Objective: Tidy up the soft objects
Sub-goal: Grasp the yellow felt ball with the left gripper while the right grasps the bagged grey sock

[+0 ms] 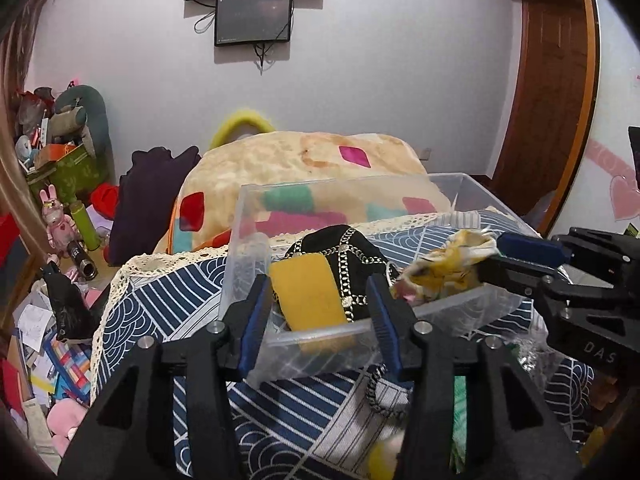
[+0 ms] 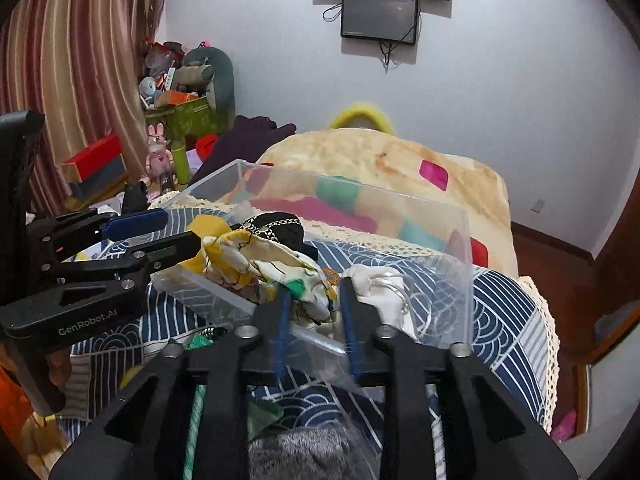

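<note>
a floral cloth (image 2: 280,276) is gripped over the clear bin (image 1: 472,184) by the right gripper (image 2: 315,304), beside a black-and-yellow scarf (image 1: 320,280) inside, while the left gripper (image 1: 320,320) is held open.

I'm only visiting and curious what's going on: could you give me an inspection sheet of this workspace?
Surface: bed with blue patterned cover.
Job's things: clear plastic bin holding black chain-print cloth, yellow cloth, white cloth.
Clutter: toys and boxes at left.
Grippers: left gripper open at the bin's near wall; right gripper around floral cloth.
Cables: dangling below wall screens.
Surroundings: patterned blanket, wooden door.
</note>
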A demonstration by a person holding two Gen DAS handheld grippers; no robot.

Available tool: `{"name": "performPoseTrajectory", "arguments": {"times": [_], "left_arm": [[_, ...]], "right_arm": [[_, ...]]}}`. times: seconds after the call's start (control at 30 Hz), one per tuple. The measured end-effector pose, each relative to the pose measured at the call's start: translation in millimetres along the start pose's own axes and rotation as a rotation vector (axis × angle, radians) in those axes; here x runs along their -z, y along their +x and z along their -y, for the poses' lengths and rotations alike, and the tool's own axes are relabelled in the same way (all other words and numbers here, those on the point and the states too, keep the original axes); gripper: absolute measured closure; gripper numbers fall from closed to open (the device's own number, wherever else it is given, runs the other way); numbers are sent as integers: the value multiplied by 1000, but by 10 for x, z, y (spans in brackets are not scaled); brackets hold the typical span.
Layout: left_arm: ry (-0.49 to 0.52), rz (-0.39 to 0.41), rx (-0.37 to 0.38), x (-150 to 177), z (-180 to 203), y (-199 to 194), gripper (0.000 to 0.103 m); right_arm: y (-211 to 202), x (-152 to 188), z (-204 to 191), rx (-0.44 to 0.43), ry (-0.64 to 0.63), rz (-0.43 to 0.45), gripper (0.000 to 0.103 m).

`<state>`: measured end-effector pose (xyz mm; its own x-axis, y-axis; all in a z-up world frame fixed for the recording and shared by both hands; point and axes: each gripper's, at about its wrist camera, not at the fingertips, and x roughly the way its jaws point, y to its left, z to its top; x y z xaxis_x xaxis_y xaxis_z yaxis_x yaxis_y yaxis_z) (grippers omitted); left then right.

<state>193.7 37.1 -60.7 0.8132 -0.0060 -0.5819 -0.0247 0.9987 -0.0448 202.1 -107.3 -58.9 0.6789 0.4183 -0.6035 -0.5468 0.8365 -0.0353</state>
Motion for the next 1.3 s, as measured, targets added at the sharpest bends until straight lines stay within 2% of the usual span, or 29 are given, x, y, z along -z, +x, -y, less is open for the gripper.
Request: {"name": "performPoseTrajectory", "arguments": {"times": [0.03,0.2,0.27,0.33,0.43,0.53,0.63,0.93,1.1,1.23,1.3], "left_arm": [[2,5,1,4,7,-37,51],[1,43,4,12,36,-240,31],[7,61,-7,19,67,-333,19],[14,82,-18,31,97,-423,12],[28,109,-29,84,141,-560,3],[31,108,-25,168,149,-636,3],[25,77,-10,279,151,-649,3],[26,-44,25,687,171,-495,3],[17,-86,54,789,229,-371,4],[0,-124,101,821,236,-263,21],[-12,-146,131,840,237,-205,25]], "right_arm": [[-34,6,15,-2,6,6,69],[-187,8,58,-8,15,35,64],[-256,10,60,-6,20,55,56],[-372,17,64,-1,26,89,44],[-493,32,46,-3,24,121,39],[-594,84,5,-15,23,140,34],[-618,156,-42,-25,19,136,34],[-465,426,-82,-60,43,62,34],[-326,576,-59,-52,55,2,34],[-255,695,-15,-37,64,-42,34],[-224,729,-3,-33,70,-58,34]]}}
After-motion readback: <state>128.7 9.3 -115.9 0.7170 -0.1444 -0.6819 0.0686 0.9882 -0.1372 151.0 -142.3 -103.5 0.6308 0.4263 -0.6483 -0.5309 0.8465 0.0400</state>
